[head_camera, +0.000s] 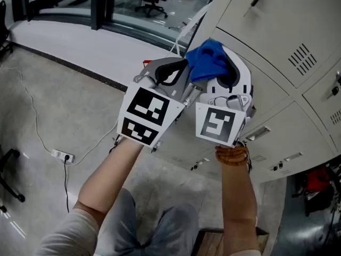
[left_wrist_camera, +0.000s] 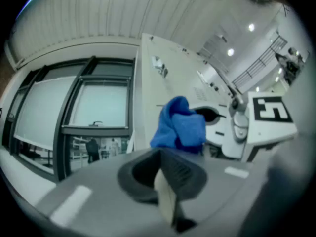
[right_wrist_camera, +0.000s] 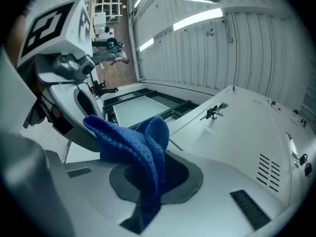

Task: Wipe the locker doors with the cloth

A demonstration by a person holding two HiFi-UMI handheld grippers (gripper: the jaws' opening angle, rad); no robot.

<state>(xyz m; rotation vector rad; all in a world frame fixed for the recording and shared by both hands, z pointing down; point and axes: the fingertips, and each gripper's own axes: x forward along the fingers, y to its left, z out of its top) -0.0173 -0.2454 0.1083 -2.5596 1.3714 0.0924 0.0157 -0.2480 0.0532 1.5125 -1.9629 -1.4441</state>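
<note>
Head view, left tongs (head_camera: 171, 74): held up just beside the right tongs (head_camera: 224, 71), the two marker cubes side by side
Head view, cloth (head_camera: 206, 59): blue, bunched at the tip of the right tongs, in front of the pale lockers (head_camera: 277, 41); whether it touches a door cannot be told here
Head view, floor (head_camera: 48, 105): grey, with a power strip (head_camera: 63, 156) lying on it at the end of a cable
Left gripper view, left tongs (left_wrist_camera: 165, 181): closed together, with nothing between them
Left gripper view, cloth (left_wrist_camera: 180, 125): beyond the tips and a little to the right, against the white body of the right tongs (left_wrist_camera: 222, 127)
Right gripper view, right tongs (right_wrist_camera: 153, 181): closed on the cloth (right_wrist_camera: 140, 147), which rises from the grip in a folded peak, with a tail hanging below
Right gripper view, lockers (right_wrist_camera: 247, 132): a door at right with vent slots, and a key (right_wrist_camera: 215, 111) in a lock
Right gripper view, left tongs (right_wrist_camera: 59, 68): at the left edge, just beside the cloth
</note>
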